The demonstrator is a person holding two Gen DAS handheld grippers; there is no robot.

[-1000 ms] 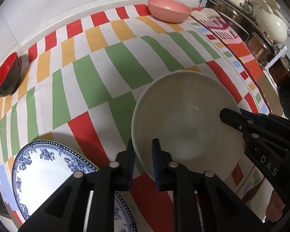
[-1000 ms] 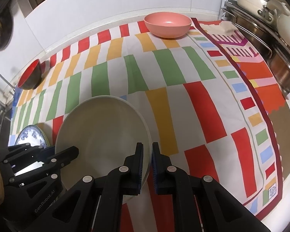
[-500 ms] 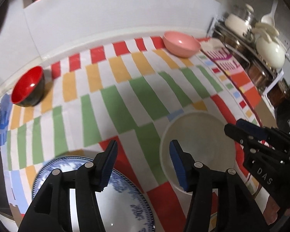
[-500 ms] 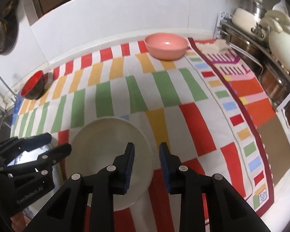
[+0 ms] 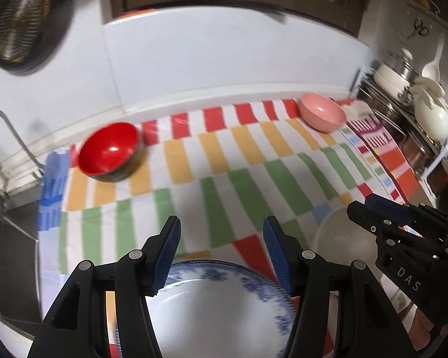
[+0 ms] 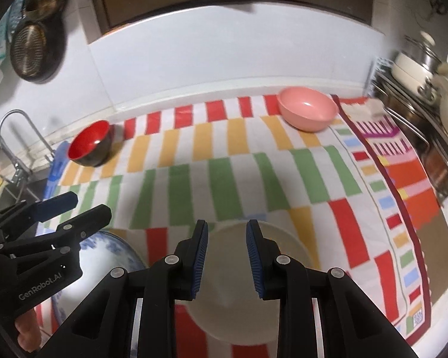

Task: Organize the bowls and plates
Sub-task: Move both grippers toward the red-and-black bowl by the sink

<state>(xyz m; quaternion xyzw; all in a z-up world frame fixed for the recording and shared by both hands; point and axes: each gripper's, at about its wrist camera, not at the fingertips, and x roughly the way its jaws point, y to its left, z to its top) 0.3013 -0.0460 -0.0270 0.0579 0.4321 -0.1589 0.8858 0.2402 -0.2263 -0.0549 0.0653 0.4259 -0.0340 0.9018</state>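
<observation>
My left gripper [image 5: 221, 232] hangs over the blue-patterned plate [image 5: 221, 307], its jaws opening wide with nothing between them; my right gripper [image 6: 226, 238] hovers over the cream bowl [image 6: 254, 283], fingers narrowly parted, gripping nothing; the red bowl [image 5: 110, 150] and pink bowl [image 5: 322, 116] sit at the cloth's [image 5: 254, 185] far edge, well apart.

I count three bowls on my striped cloth [image 6: 233, 176]: one red bowl [image 6: 89, 143], one pink bowl [image 6: 307, 112] and one big cream bowl [image 6: 227, 286]. I see one plate, the blue and white plate [image 5: 221, 307]. I have two grippers, my left gripper [image 5: 221, 253] and my right gripper [image 6: 227, 256].
</observation>
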